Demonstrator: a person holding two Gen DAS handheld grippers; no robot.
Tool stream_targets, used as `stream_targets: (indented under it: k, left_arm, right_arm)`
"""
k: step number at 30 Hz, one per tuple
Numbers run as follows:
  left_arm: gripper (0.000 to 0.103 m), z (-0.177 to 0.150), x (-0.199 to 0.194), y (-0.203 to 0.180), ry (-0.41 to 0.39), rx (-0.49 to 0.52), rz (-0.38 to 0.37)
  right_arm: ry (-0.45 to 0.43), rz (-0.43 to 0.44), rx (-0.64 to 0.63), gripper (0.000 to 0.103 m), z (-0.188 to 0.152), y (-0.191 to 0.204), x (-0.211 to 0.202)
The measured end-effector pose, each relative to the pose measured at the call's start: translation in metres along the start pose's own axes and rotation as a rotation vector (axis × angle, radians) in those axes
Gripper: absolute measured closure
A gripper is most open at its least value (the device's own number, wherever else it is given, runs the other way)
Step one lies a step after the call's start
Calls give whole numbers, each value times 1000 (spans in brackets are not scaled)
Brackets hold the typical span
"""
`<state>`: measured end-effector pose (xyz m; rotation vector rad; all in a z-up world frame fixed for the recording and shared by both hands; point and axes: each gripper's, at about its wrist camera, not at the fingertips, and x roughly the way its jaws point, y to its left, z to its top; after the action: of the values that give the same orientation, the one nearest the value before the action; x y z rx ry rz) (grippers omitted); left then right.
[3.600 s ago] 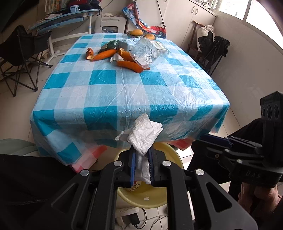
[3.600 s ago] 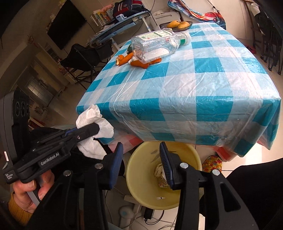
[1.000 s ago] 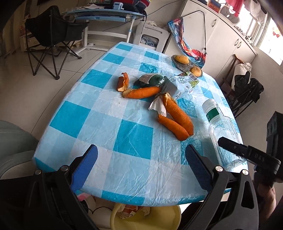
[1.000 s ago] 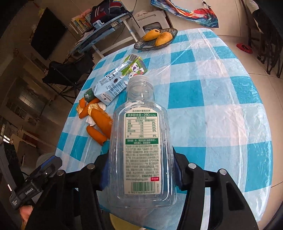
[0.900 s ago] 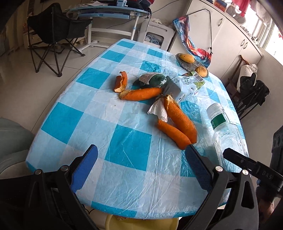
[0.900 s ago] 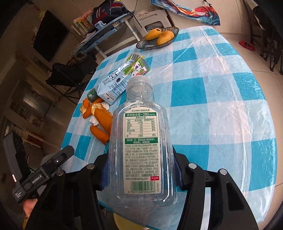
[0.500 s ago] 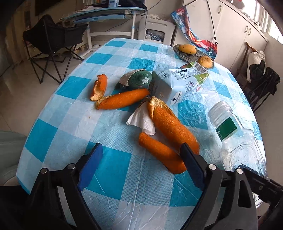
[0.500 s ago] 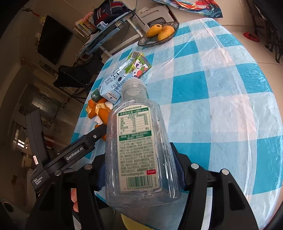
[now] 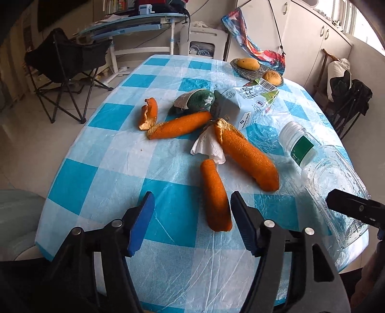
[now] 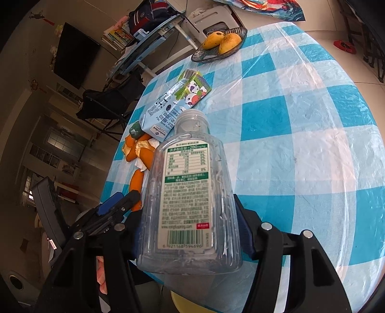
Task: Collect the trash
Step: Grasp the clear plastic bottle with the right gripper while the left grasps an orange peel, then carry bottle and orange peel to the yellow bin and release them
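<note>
Left wrist view — orange peel (image 9: 215, 198) lies between the spread left tongs (image 9: 190, 222).

A lived-in home, likely a dining corner. Ahead of the claw stands a table (image 9: 115, 149) under blue-checked plastic cloth, a fruit bowl (image 10: 219, 51) at its far end. Beyond, left, are a folding chair (image 9: 65, 62), a cluttered desk (image 9: 130, 21) and a wall television (image 10: 74, 62); cupboards (image 9: 312, 41) stand far right.
</note>
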<state>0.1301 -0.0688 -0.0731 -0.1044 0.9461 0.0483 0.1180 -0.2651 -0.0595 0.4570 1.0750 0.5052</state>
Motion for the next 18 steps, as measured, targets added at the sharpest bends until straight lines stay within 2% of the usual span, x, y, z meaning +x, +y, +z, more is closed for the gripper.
stream_targets:
  k: [3, 4, 6, 7, 9, 11, 18]
  left_arm:
    - [40, 3, 3, -4, -15, 8, -3]
    - [43, 2, 3, -6, -20, 28, 0]
    - [84, 0, 2, -11, -20, 77, -8]
    - [88, -1, 0, -13, -8, 97, -25]
    - [89, -5, -5, -14, -2, 114, -50]
    - [89, -10, -12, -12, -14, 113, -61]
    - [89, -28, -46, 0, -52, 69, -113]
  right_arm:
    - [-10, -45, -37, 42, -3, 5, 0]
    - [-13, -64, -54, 42, -4, 7, 0]
    - [-15, -100, -90, 43, -6, 12, 1]
    - [-17, -121, -109, 43, -7, 15, 1]
    - [-22, -130, -120, 44, -9, 18, 2]
    - [-23, -97, -95, 45, -10, 15, 1]
    - [-59, 108, 66, 47, -16, -4, -22]
